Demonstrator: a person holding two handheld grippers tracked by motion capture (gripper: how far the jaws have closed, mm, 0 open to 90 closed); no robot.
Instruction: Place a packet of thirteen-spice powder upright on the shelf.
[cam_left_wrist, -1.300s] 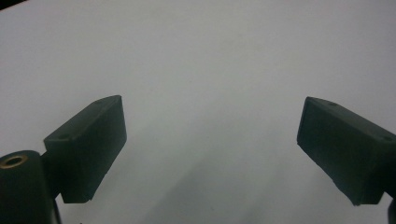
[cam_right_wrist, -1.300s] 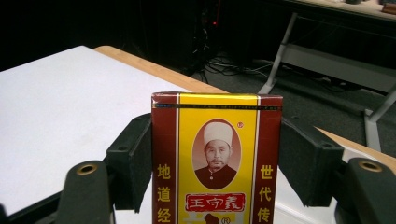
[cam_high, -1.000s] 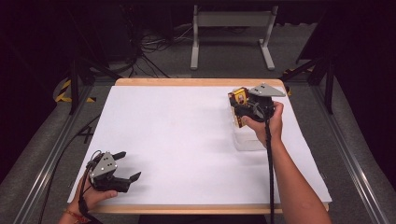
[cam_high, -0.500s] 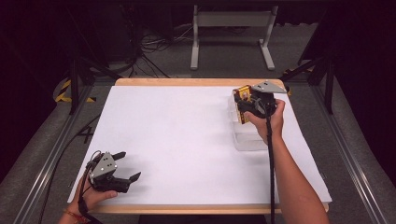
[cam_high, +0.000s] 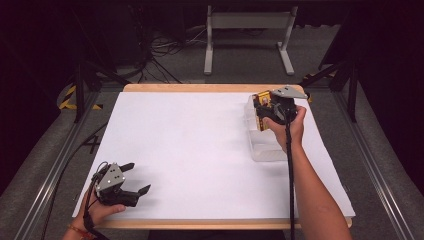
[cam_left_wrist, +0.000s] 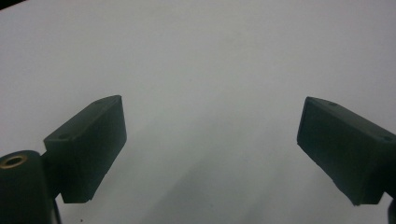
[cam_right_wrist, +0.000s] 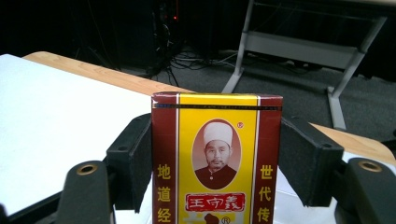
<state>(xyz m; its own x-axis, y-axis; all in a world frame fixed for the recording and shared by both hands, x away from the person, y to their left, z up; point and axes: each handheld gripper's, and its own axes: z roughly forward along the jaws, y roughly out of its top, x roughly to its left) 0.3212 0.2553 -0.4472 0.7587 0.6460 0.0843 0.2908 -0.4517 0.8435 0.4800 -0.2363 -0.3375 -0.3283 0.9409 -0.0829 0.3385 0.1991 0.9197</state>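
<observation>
Two handheld black two-jaw grippers, one packet, one tub. Left gripper (cam_high: 134, 178) low at the near left corner of the wooden table covered with a white sheet (cam_high: 190, 150), jaws spread wide over bare, smooth, matte sheet, nothing between them. Right gripper (cam_high: 261, 110) up at the far right, clamped on one flat rectangular yellow-and-dark-red cardboard packet (cam_right_wrist: 216, 158), held upright above a clear, boxy plastic container (cam_high: 264, 147) sitting on the sheet. Glossy print on the packet: oval portrait, gold Chinese characters down both red side bands, red label with 王守義. Rubbery-looking flat pads pressing both red edges.
</observation>
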